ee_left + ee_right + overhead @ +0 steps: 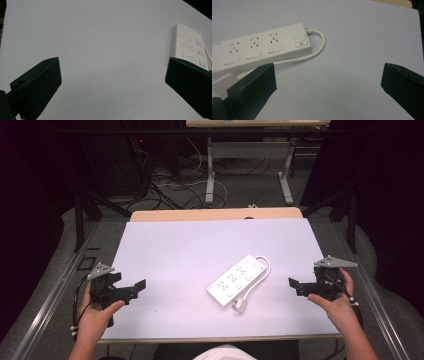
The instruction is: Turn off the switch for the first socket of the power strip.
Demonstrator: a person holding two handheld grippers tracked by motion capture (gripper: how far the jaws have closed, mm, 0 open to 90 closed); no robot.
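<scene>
A white power strip [236,277] lies at an angle on the white table top [190,245], right of centre. Its cable loops round its far end and its plug [240,306] rests near its front end. In the right gripper view the power strip [259,48] shows three socket groups and a switch [300,40] with a red mark. In the left gripper view the power strip [188,47] lies at the right edge. My left gripper [141,285] is held at the table's left side, open and empty. My right gripper [293,284] hovers at the right side, open and empty, pointing at the strip.
The wooden edge [215,214] of the table shows at the back. Beyond it, cables lie on the floor around the legs of another table [210,170]. Metal rails [50,295] run along both sides of the table.
</scene>
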